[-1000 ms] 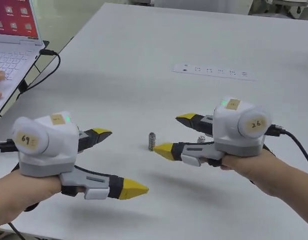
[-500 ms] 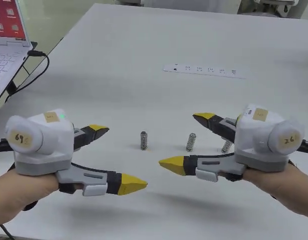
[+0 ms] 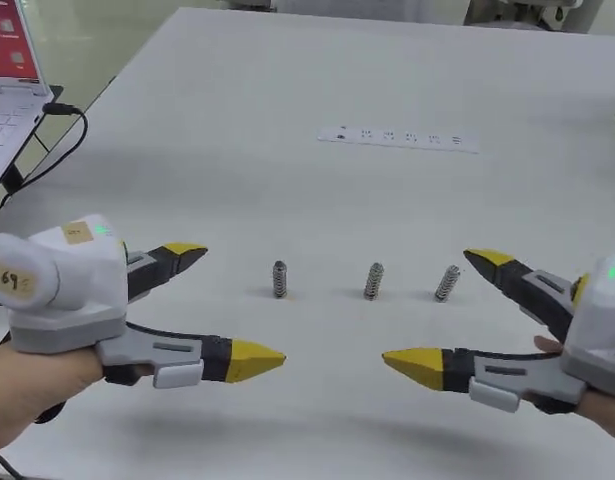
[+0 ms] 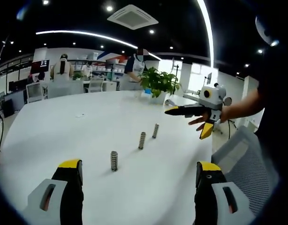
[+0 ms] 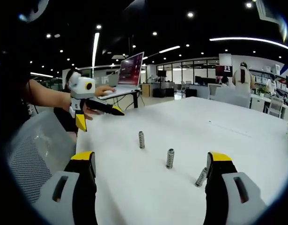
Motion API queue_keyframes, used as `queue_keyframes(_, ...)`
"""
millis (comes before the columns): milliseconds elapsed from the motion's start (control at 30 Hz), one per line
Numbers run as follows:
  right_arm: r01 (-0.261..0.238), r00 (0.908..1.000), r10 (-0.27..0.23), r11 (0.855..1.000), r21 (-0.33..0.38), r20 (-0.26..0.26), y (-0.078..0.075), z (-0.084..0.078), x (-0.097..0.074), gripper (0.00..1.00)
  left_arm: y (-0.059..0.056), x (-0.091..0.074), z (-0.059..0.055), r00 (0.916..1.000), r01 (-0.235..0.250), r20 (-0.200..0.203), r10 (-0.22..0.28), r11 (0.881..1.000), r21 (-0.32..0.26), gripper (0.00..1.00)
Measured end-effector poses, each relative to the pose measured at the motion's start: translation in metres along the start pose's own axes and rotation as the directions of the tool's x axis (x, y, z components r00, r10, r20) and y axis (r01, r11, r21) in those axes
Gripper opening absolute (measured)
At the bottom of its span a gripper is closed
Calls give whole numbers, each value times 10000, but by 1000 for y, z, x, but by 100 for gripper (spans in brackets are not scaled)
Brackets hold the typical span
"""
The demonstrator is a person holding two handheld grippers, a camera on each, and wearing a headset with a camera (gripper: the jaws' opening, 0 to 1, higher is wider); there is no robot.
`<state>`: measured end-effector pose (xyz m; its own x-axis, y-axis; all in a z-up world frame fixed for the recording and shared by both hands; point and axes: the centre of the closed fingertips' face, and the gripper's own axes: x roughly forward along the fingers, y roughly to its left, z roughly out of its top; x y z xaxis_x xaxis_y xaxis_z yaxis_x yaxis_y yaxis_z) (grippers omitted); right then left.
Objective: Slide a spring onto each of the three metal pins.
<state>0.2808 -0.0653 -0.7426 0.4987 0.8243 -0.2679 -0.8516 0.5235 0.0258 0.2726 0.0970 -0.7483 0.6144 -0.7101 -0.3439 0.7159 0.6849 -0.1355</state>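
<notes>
Three small metal springs stand in a row on the white table (image 3: 287, 180): the left spring (image 3: 279, 279), the middle spring (image 3: 373, 281) and the right spring (image 3: 447, 283), which leans a little. Whether pins are inside them cannot be told. My left gripper (image 3: 230, 303) is open and holds nothing, just left of the row. On the row's other side my right gripper (image 3: 442, 310) is also open, with nothing between its jaws. From the left gripper (image 4: 139, 164) the springs (image 4: 142, 140) run away toward the other gripper (image 4: 202, 112). The right gripper (image 5: 151, 157) faces the same springs (image 5: 170, 158).
A white power strip (image 3: 397, 139) lies farther back on the table. A laptop (image 3: 7, 70) with a black cable (image 3: 62, 130) sits off the left edge. A grey mesh chair (image 4: 242, 154) stands at the near side. People and a plant (image 4: 158, 82) are in the background.
My right gripper has drawn back to the right, away from the springs, uncovering all three. The left gripper has barely moved. The head camera has shifted.
</notes>
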Motion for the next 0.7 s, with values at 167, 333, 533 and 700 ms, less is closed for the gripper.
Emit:
queue_keyframes(167,513,9984,-521,9980,362,220,-11,-2,-18,99,-2,0,-1,10000,40,18,-40,9999,94,98)
queue_keyframes(333,844,9963,-852,9951,515,135,-18,-11,-30,99,-2,-4,-1,9999,-58,149,55,9998,195,98)
queue_keyframes(533,1041,9946,-1036,9920,712,-109,-24,-22,-40,100,4,-10,-8,9996,-292,16,292,9995,150,98)
queue_keyframes(700,993,9948,-976,9930,636,-298,-25,-28,-43,100,5,-13,-9,9995,-321,24,321,9994,85,98)
